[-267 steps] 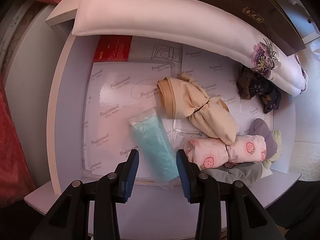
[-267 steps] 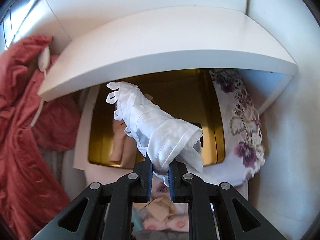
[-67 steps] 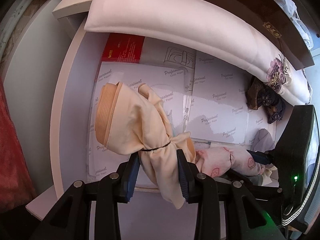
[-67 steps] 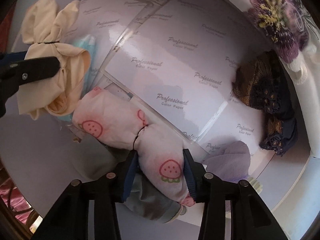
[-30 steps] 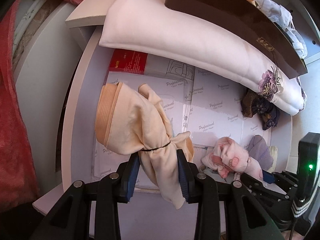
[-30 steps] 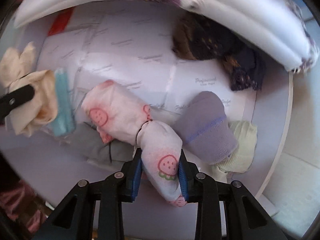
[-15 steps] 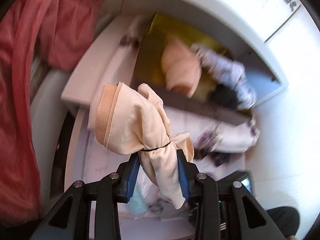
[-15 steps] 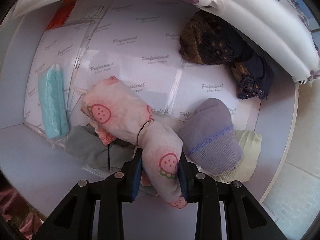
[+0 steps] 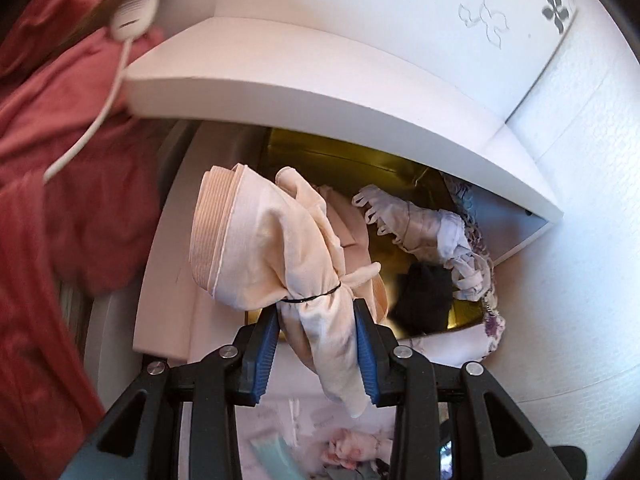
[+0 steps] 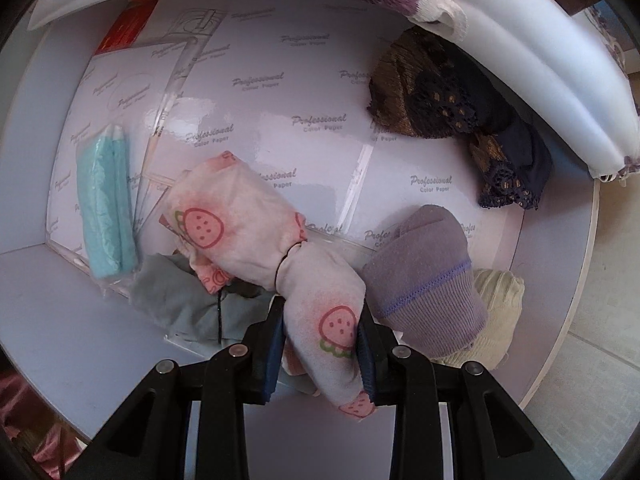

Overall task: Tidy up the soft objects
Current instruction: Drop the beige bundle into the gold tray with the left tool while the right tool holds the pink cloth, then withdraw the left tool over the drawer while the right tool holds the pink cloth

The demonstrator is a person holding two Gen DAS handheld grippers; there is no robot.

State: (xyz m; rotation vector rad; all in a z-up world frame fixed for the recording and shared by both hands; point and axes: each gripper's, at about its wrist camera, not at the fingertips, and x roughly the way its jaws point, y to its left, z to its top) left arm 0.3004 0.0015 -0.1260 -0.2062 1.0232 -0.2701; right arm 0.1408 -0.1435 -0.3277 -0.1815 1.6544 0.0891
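My left gripper is shut on a peach cloth bundle tied with a black band, held up in front of a gold-lined box on a shelf. Inside the box lie a white frilly bundle, a dark bundle and another peach one. My right gripper is shut on a pink strawberry-print bundle on the lower shelf. Around it lie a purple sock bundle, a dark lace bundle, a grey cloth, a cream cloth and a teal packet.
A white shelf board overhangs the box. Red fabric and a white corded device hang at the left. A white floral pillow lies over the lower shelf, whose floor is lined with printed paper packs.
My left gripper has risen with the peach bundle from the lower shelf to the gold box above. The right gripper stays clamped on the strawberry bundle, shifting only slightly.
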